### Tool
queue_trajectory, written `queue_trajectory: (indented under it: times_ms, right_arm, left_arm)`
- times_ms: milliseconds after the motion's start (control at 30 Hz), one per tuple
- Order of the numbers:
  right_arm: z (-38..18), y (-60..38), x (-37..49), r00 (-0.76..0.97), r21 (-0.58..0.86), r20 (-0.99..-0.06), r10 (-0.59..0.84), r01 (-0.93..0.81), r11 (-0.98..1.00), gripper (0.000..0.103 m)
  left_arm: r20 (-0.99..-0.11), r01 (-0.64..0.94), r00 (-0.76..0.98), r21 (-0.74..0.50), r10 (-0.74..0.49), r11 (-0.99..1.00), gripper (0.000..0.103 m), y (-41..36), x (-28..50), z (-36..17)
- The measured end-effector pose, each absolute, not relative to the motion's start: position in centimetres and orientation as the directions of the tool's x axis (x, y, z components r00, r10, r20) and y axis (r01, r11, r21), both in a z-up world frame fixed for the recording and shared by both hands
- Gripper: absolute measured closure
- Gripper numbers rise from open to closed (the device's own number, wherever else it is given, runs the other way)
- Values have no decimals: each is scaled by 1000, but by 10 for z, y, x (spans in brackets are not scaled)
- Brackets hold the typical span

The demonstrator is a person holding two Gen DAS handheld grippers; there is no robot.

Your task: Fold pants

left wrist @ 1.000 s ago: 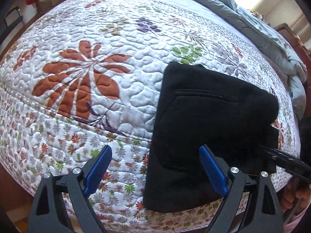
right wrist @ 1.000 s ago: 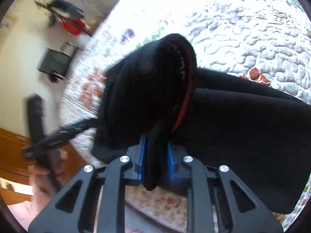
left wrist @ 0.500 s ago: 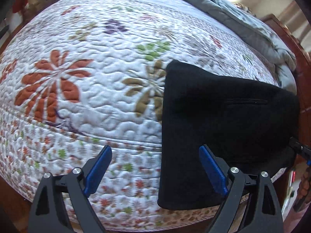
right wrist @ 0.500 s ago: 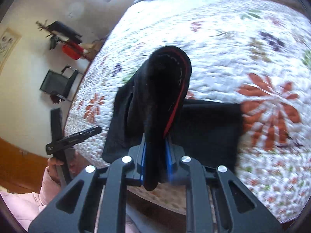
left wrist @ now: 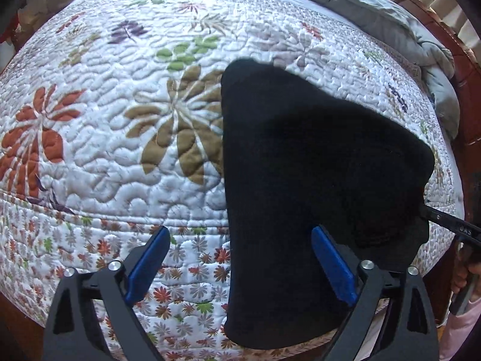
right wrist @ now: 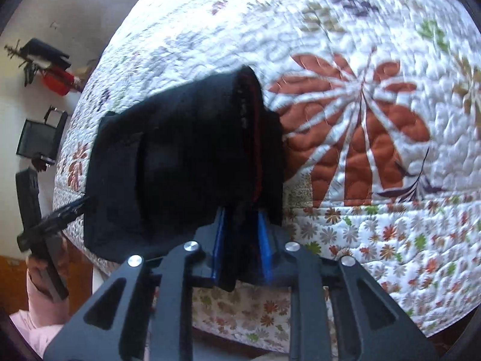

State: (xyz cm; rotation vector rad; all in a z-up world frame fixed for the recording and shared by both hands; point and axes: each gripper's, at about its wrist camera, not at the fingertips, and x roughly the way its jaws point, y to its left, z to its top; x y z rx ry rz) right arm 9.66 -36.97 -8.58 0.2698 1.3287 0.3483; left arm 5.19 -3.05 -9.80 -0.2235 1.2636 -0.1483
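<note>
The black pants [left wrist: 315, 162] lie folded near the bed's [left wrist: 126, 162] edge. The right gripper [right wrist: 240, 249] is clamped on a bunched end; the left gripper [left wrist: 240, 264] hangs apart, holding nothing. Lay that end squarely over the stack, edges aligned, before letting go.

Our left gripper [left wrist: 237, 263] hangs with its two blue-padded fingers [left wrist: 147, 263] spread wide apart and nothing pinched between them. From the right wrist camera we see it from the side at the left edge [right wrist: 55, 218], our left hand [right wrist: 45, 273] wrapped around its handle below, a pink sleeve at the wrist. Our right gripper [right wrist: 240, 252] has its blue pads drawn close together, clamped on a thick bunch of black cloth [right wrist: 186, 162] that fills the gap between them. In the left wrist camera, its black finger [left wrist: 451, 225] pokes in from the right edge, our right hand [left wrist: 464, 273] gripping underneath.
</note>
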Motion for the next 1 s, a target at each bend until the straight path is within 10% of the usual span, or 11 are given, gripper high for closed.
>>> queue_trajectory:
  times_ms: [200,367,567,1000]
  right_arm:
    - [-44,-358,118,272,367,-874,403,-175,914,43]
    - [-61,-355,157,246,397,-875,418,-131,908,36]
    - [-74,-358,180,231,530,-804,548,-137,837,82]
    - [-101,-364,187,231,464,-851,473,-96,881,79]
  left_arm:
    - [-911,3,349,-233,-219,972,8,-36,75,-73]
    - [-922,14,355,-161,-156,987,8,-45,103,-76]
    - [-925,20,348,-153,-150,988,8,-46,113,-87]
    - [-912,51,370,-170,-177,984,8,-56,109,-80]
